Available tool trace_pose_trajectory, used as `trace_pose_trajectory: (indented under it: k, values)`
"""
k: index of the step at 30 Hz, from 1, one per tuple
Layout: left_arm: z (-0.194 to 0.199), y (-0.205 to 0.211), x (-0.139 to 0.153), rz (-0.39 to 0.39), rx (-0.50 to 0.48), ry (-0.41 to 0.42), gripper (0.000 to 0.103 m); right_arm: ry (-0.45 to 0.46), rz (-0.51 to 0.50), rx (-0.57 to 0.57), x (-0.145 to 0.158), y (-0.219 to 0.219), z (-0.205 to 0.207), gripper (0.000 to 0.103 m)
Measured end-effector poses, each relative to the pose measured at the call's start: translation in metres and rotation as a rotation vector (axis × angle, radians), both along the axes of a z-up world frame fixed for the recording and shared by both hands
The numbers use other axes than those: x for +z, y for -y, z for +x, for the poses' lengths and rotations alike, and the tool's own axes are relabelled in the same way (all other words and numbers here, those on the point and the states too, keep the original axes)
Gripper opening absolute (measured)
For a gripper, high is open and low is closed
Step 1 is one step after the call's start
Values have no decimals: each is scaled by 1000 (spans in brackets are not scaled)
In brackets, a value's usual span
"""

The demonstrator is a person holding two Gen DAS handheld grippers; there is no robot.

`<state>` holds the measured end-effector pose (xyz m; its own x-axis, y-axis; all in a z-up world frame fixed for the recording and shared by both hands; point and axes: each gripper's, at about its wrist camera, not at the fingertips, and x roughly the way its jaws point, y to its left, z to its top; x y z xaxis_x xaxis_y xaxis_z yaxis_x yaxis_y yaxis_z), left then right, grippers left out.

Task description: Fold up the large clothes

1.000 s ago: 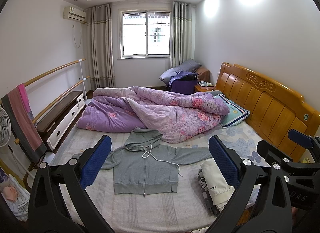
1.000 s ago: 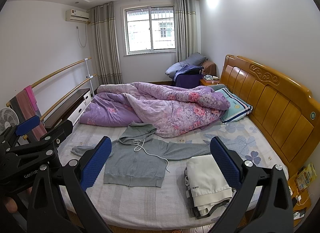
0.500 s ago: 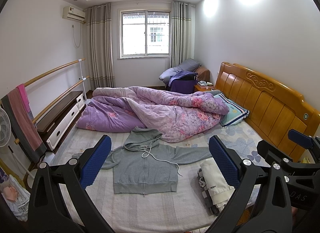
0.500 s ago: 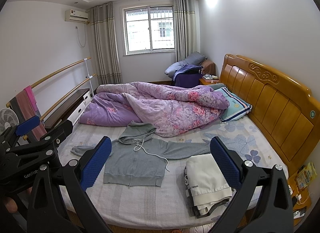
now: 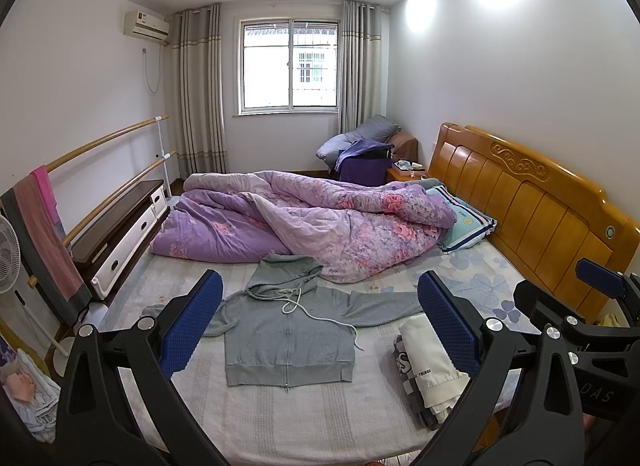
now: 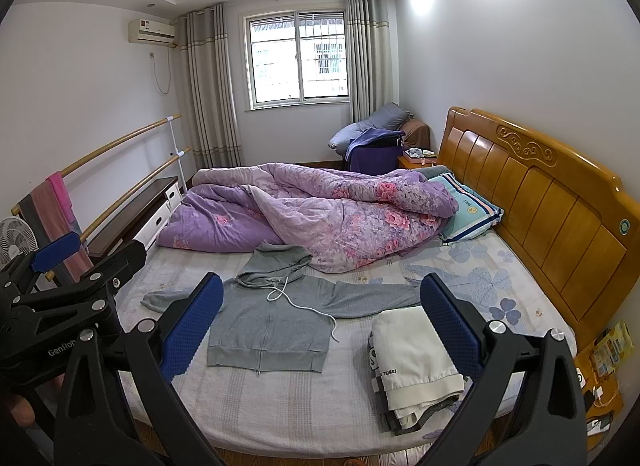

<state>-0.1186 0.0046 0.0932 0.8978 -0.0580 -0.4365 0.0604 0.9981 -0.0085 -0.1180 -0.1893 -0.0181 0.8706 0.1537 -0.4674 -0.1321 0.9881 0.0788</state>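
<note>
Hovering at the near edge of the bed (image 5: 304, 422), the left gripper (image 5: 320, 326) and right gripper (image 6: 322, 326) both stand with jaws spread wide and hold nothing. Just beyond them the hoodie (image 5: 288, 342) lies flat, zip side up, sleeves spread to either side, its cord (image 5: 320, 318) trailing across the chest. Beside it on the right sits a pile (image 6: 416, 362) of clothes that look already folded. To start well, I judge each gripper should pinch one sleeve near the cuff and bring it across the chest, keeping the cord tucked inside and the hem square. Farther back the hood (image 6: 276, 262) touches the quilt (image 6: 320, 213), so lift clear of that. Beyond are the headboard (image 6: 560, 201) and window (image 5: 290, 65).
</note>
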Motion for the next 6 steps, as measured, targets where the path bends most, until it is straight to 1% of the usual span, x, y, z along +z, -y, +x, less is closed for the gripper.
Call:
trace_pose_trajectory:
  k: [6]
  values:
    - [-1,1,-8,0,-4,-6,98,-5,-1,-2,-2,-1,-2,95]
